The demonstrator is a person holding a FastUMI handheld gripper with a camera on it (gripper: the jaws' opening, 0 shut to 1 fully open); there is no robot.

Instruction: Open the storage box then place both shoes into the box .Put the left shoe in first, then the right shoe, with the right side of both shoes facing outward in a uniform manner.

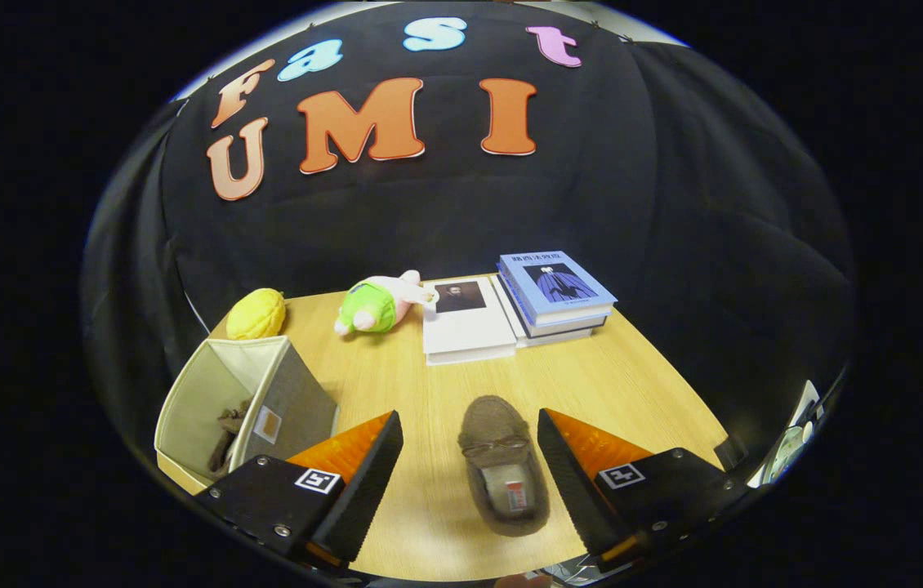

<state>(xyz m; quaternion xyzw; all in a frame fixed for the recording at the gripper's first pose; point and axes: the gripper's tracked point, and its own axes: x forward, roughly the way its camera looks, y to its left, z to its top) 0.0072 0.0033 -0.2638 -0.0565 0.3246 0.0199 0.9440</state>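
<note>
Gripper view: fuzzy brown shoe [502, 465]

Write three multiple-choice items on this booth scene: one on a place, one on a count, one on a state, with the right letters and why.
1. Where is the brown shoe?
A. in the box
B. on the table, between the gripper's fingers
C. on the books

2. How many books lie on the table?
A. one
B. five
C. three

3. How is the gripper?
A. open
B. shut on the shoe
C. shut on the plush toy

Answers:
1 B: the shoe lies on the wood with a finger on each side, neither touching it.
2 C: a white book lies beside a stack of two.
3 A: a wide gap separates the fingers.
</note>
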